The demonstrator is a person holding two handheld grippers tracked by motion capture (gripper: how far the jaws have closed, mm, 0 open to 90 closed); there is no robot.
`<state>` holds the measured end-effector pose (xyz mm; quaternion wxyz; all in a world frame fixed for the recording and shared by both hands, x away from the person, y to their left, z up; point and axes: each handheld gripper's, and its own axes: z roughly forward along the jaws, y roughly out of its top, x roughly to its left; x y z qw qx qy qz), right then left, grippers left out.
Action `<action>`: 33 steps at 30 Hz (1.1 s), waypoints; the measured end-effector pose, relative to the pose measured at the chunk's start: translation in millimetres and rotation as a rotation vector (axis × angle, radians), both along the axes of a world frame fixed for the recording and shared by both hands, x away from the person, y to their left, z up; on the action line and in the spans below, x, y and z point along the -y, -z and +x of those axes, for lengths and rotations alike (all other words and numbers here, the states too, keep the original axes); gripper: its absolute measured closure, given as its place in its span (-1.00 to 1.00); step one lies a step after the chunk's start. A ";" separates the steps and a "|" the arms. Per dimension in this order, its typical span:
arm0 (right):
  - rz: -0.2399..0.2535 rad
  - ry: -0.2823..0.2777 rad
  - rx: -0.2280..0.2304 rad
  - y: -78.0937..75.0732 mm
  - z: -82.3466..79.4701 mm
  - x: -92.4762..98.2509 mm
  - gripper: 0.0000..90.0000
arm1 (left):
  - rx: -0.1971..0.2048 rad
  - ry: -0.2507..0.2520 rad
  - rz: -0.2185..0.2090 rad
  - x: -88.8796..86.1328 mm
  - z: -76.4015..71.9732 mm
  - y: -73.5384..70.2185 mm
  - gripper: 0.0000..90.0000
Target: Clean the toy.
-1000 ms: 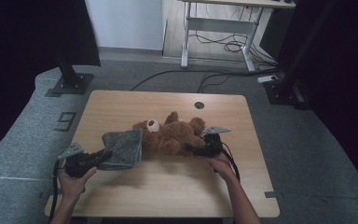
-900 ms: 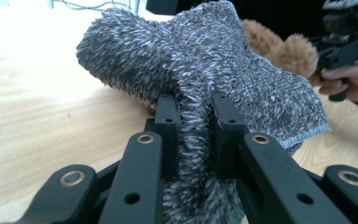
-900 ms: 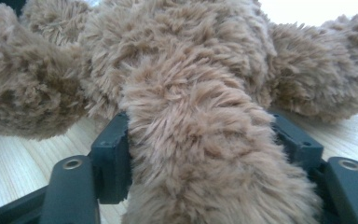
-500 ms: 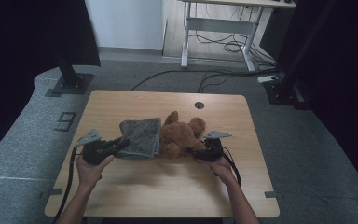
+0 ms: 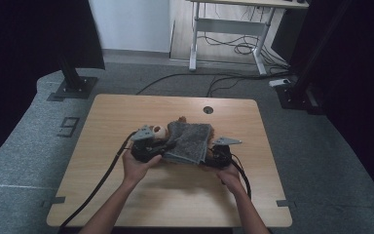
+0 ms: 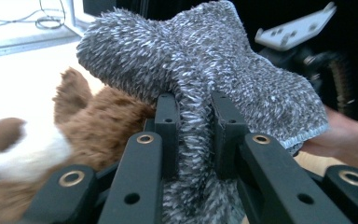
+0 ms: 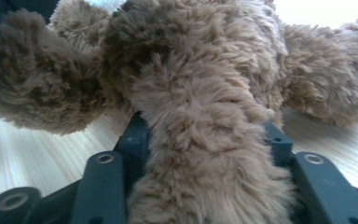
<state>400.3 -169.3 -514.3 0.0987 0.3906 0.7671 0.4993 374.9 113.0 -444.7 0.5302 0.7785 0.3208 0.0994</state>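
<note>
A brown teddy bear (image 5: 158,130) lies in the middle of the wooden table (image 5: 126,112), its white muzzle pointing left. A grey fuzzy cloth (image 5: 190,141) lies over most of its body. My left gripper (image 5: 168,148) is shut on a fold of the cloth (image 6: 205,60), with the bear's head (image 6: 107,116) just below and to the left. My right gripper (image 5: 209,158) is at the bear's right end. Its jaws have just been closing and now press on a furry limb (image 7: 200,140), which fills the gap at my right gripper (image 7: 205,126).
A round cable hole (image 5: 208,109) sits near the table's far edge. Black cables trail from both grippers toward the near edge. In the left gripper view the other hand (image 6: 349,140) and its grey plate (image 6: 298,28) are close behind the cloth. Desk legs and floor cables lie beyond.
My left gripper has carried the cloth to the right, from the table's left side onto the bear, so it now covers the body. The right hand has stayed in place.
</note>
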 end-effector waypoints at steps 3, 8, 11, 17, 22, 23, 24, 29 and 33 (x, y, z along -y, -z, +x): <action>0.001 0.022 0.009 -0.9 -3.3 1.8 -0.12 | -0.011 -0.012 0.046 9.1 2.1 12.1 0.68; -0.009 0.024 0.001 -3.2 -10.1 8.9 -0.08 | -0.010 -0.021 0.104 14.2 1.7 24.6 0.68; -0.024 0.011 -0.015 -4.0 -11.6 10.6 0.15 | -0.006 -0.033 0.125 12.9 1.4 28.8 0.67; 0.009 -0.005 -0.030 -2.4 -10.9 15.6 0.31 | -0.027 -0.076 0.134 -1.5 5.8 41.4 0.68; 0.025 -0.006 -0.019 -0.5 -13.1 13.0 0.35 | -0.039 -0.034 0.049 -2.3 -0.1 50.4 0.68; 0.031 -0.003 -0.016 0.3 -13.5 12.4 0.36 | -0.041 -0.027 0.032 0.1 -1.0 50.0 0.68; 0.035 0.000 -0.014 0.6 -13.5 12.2 0.37 | -0.042 -0.022 0.025 2.8 -1.6 49.6 0.68; 0.042 0.010 0.003 1.7 -14.9 10.5 0.40 | -0.034 -0.002 0.047 24.6 -3.7 49.7 0.68; 0.045 0.012 0.015 2.1 -16.7 10.6 0.43 | -0.028 -0.023 0.091 27.8 -2.3 56.4 0.68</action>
